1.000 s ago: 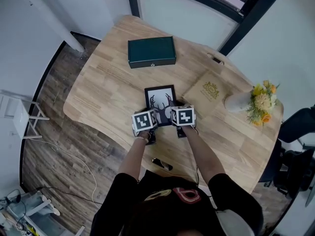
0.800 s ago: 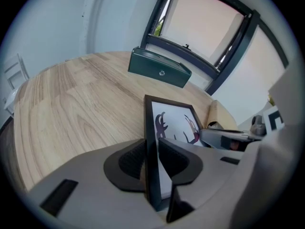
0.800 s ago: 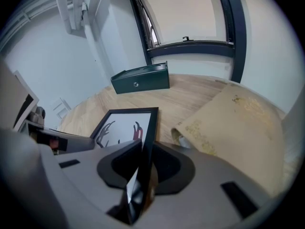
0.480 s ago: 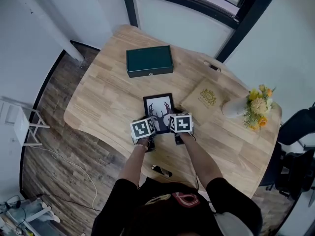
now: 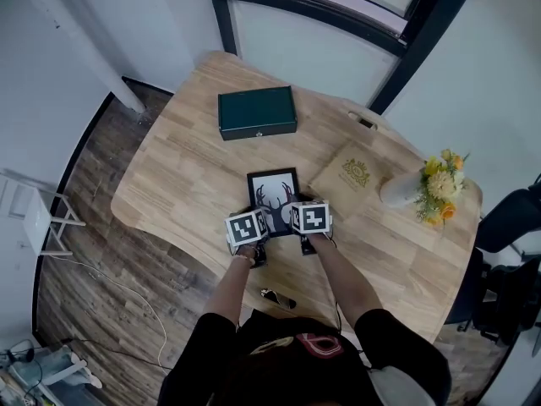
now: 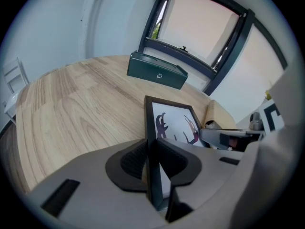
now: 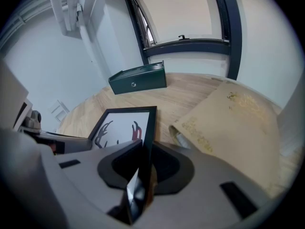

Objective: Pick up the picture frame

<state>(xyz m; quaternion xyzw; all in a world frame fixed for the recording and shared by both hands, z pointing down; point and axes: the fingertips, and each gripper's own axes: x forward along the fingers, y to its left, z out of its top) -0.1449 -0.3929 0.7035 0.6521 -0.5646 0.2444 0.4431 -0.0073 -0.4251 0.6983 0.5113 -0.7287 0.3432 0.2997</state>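
Note:
The picture frame (image 5: 273, 189) is black with a white print of dark antlers, and it lies on the wooden table (image 5: 169, 184) in front of the person. My left gripper (image 5: 256, 216) is shut on the frame's left edge near the near corner. In the left gripper view the dark pads (image 6: 136, 159) press on both sides of that edge of the frame (image 6: 174, 123). My right gripper (image 5: 298, 214) is shut on the frame's right edge. In the right gripper view its pads (image 7: 167, 163) clamp the frame's (image 7: 121, 125) black rail.
A dark green box (image 5: 257, 112) sits at the table's far side. A tan bag with a gold emblem (image 5: 353, 173) lies just right of the frame, with a vase of yellow flowers (image 5: 427, 189) beyond it. A small black object (image 5: 277, 298) lies at the near table edge.
Both grippers stay at the frame's near corners. The frame has not visibly moved on the table. Only the head view has shifted slightly.

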